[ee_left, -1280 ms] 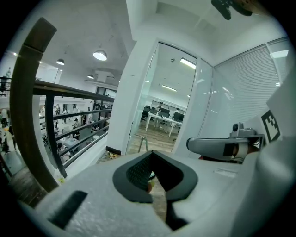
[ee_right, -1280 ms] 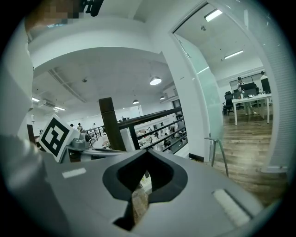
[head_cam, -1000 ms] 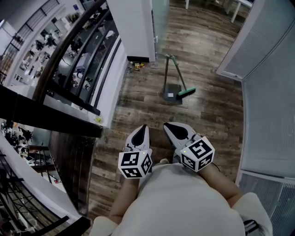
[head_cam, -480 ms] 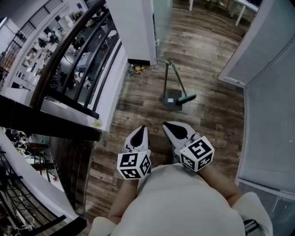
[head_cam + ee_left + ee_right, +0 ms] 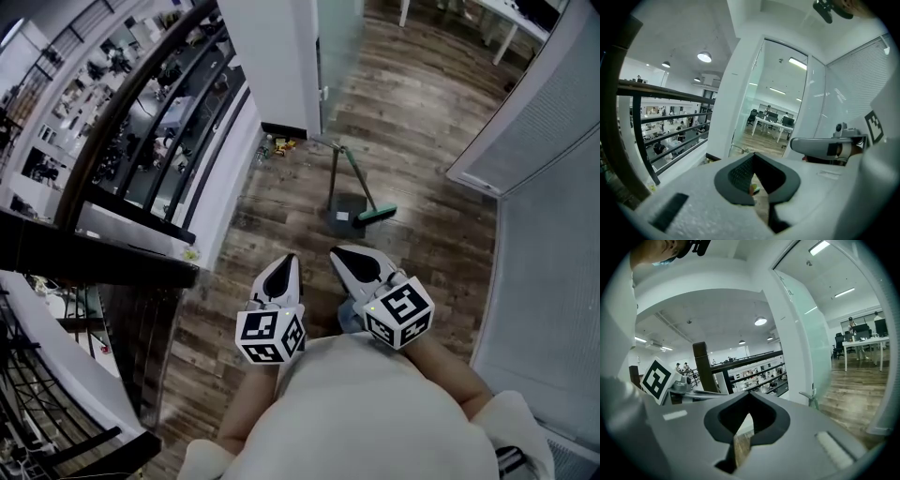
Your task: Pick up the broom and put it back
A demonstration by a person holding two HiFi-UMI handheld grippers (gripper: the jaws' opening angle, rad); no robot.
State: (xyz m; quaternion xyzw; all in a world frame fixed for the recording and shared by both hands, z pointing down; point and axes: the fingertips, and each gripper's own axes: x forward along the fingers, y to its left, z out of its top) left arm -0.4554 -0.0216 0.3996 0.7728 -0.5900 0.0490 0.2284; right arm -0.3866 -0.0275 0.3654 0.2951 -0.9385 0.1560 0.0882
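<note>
Broom: green head on the floor, handle tilted, just beside a dustpan near the pillar, well ahead of both grippers. Left gripper and right gripper: jaws pressed together, empty.

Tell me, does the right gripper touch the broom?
Apart. In the head view, bare wooden floor lies between the right gripper and the broom ahead.

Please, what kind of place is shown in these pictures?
Probably an office building, on an upper walkway. A dark railing overlooks a lower floor, a glass partition stands ahead, and desks with chairs and monitors lie beyond it.
</note>
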